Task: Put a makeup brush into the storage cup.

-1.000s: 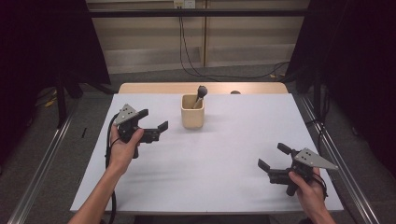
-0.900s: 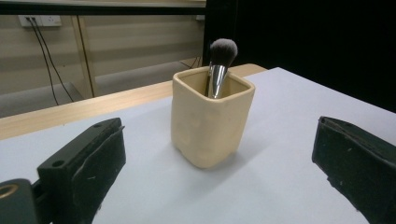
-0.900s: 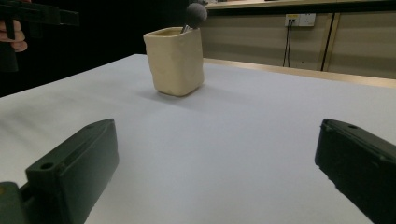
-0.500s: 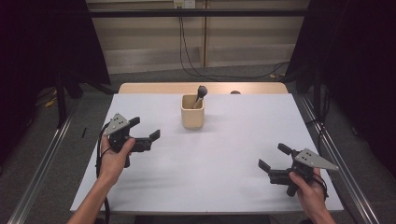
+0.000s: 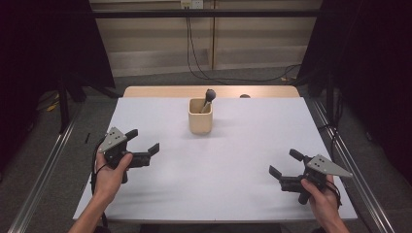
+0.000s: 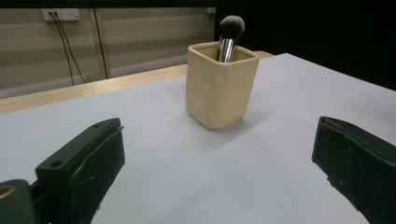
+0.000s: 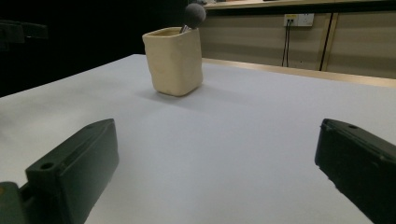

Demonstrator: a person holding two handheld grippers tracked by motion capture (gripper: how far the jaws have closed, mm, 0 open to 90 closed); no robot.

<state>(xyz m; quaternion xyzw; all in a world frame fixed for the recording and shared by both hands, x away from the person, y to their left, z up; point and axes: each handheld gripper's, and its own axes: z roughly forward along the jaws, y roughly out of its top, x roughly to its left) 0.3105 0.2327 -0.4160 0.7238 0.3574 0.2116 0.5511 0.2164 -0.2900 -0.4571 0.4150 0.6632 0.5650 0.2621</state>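
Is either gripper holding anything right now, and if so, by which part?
Nothing is held. The left gripper and right gripper are both open over the table, apart from the cup with the brush.

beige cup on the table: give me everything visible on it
The cup is a squarish, round-cornered beige holder with matte, slightly uneven walls that look like ceramic or stone. It stands upright, open-topped, on the white table near its far edge, about mid-width. A makeup brush with a metal ferrule and dark bristle head stands in it, bristles up, leaning toward one corner. Nothing else touches it; both grippers sit well short of it, jaws apart.
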